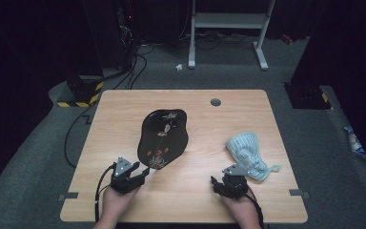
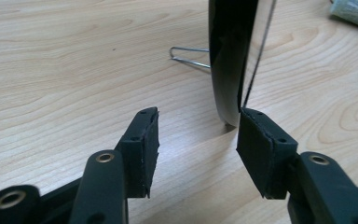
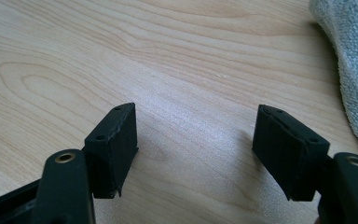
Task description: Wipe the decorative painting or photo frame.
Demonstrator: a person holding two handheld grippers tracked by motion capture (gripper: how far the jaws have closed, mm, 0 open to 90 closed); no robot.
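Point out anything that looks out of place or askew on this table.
The black tray stands propped on a wire stand, leaning rather than lying flat. The pale blue cloth lies crumpled near the right edge. Nothing looks spilled or broken.

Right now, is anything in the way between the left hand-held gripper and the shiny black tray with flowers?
Nothing visible. The left hand-held gripper sits open right at the near edge of the black lacquered flower tray, with bare wooden table between its jaws.

Black tray (image 2: 228,60) edge (upright) beside parted jaws
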